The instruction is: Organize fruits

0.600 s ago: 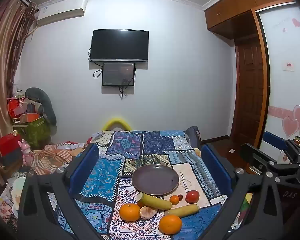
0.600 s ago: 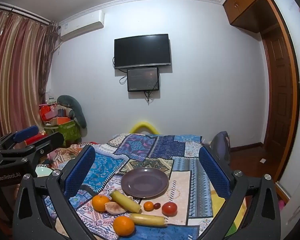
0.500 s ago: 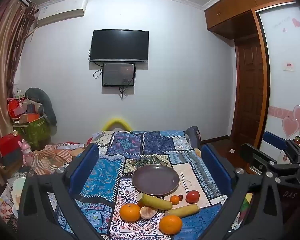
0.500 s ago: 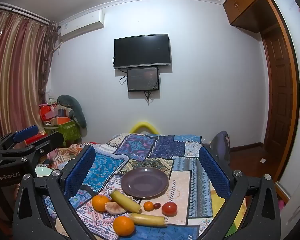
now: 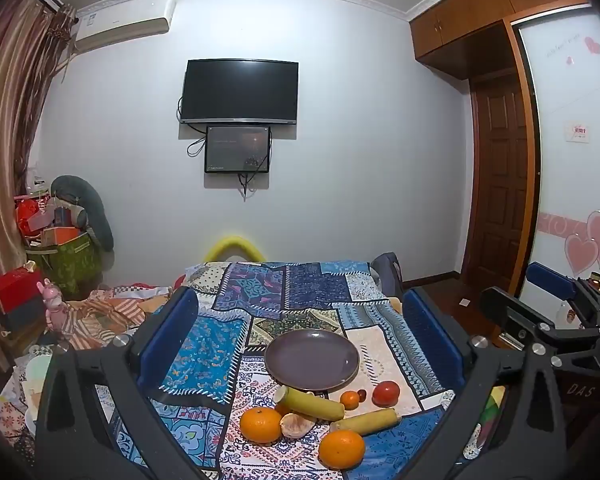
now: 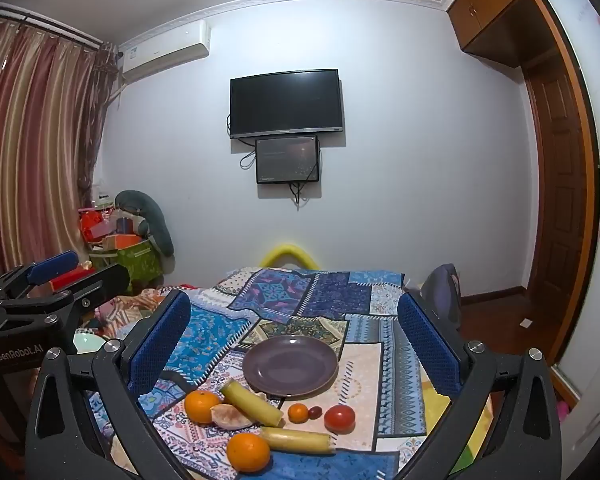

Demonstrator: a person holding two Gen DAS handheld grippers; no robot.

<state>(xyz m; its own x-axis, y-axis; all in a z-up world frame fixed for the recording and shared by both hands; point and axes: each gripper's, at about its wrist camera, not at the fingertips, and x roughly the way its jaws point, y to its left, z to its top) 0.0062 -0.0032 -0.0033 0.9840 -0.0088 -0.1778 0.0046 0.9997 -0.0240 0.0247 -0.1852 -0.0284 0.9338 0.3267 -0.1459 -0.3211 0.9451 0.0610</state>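
We hold the left gripper [image 5: 300, 336] and the right gripper [image 6: 294, 336] side by side over the near end of a patchwork bedspread [image 5: 296, 288], each nearly level and spread wide with nothing between the blue pads. Each gripper shows at the edge of the other's view, apart from it.

The purple plate [image 5: 312, 358] lies bare near the middle of the bedspread, toward its near edge. All the fruit sits on the cloth in front of the plate — none on it. Just off the plate's near rim we see a yellow-green stalk piece [image 5: 310, 398] lying at a slant, its cut end touching or nearly touching the rim. Beside its left end rests an orange [image 5: 261, 424], with a peeled orange segment [image 5: 297, 426] tucked against it. A second stalk piece [image 5: 366, 420] lies nearer the near edge, and a second orange [image 5: 341, 448] sits right by it, closest to us.

Toward the right edge we find a small tangerine [image 5: 349, 399], a tiny dark fruit [image 5: 363, 395] just beside it — too small to identify — and a red tomato [image 5: 386, 393].

On the far wall hang a television [image 5: 240, 92] and a smaller screen [image 5: 237, 149] below it.
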